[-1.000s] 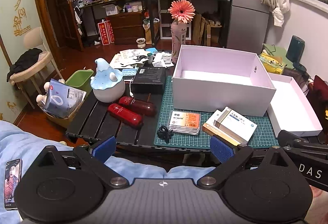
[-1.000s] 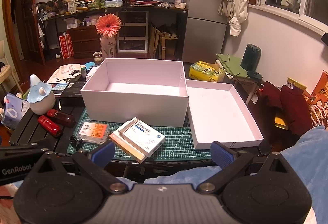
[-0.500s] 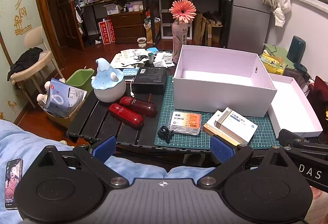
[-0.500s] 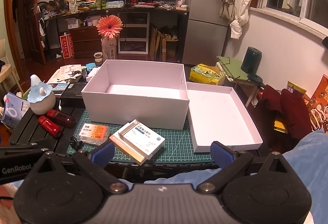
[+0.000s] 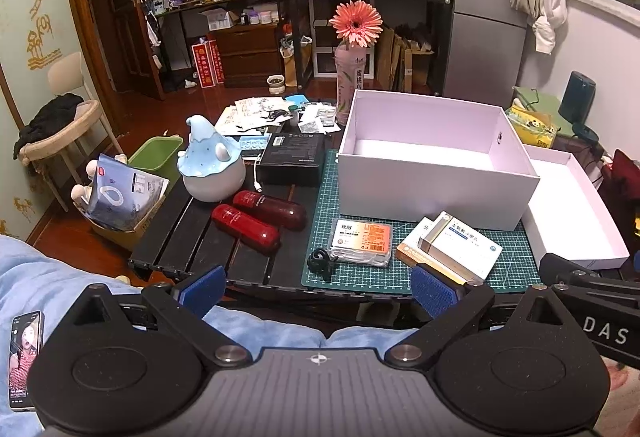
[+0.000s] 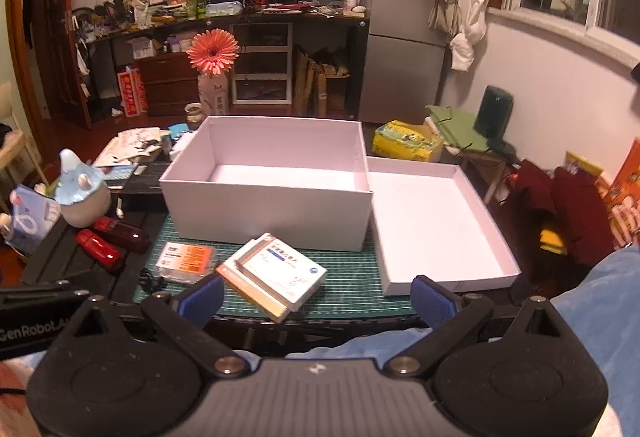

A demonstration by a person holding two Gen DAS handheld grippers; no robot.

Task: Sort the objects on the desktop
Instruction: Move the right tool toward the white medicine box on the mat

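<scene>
Both grippers hang short of the table's near edge, above the person's blue-clad lap, touching nothing. Left gripper (image 5: 316, 291) — jaws spread wide, blue pads bare. Right gripper (image 6: 318, 295) — likewise wide apart and holding nothing.

The white storage box (image 5: 436, 181) stands open-topped on the green cutting mat (image 5: 320, 205), toward the table's far right; its lid (image 5: 572, 205) lies upturned just beside it at the right edge. Between box and near edge, from the left view: a small black clip-like item (image 5: 321, 262) at the mat's near left corner, a clear-cased orange-labelled packet (image 5: 362, 240) next to it, then two stacked medicine boxes (image 5: 452, 247) — the upper white one lies askew over a tan-edged one. The stack sits just ahead of the left gripper's right finger; in the right view it lies just ahead of the right gripper's left finger (image 6: 202, 297).

On the dark slats left of the mat: two red capsule-shaped cases (image 5: 256, 219) side by side, a blue-and-white ceramic figure (image 5: 212, 169) behind them, a black carton (image 5: 292, 159) touching the mat's far left corner.

Printing on the medicine boxes is too small to read. The clip-like item cannot be identified. The box's front wall hides part of its floor.
</scene>
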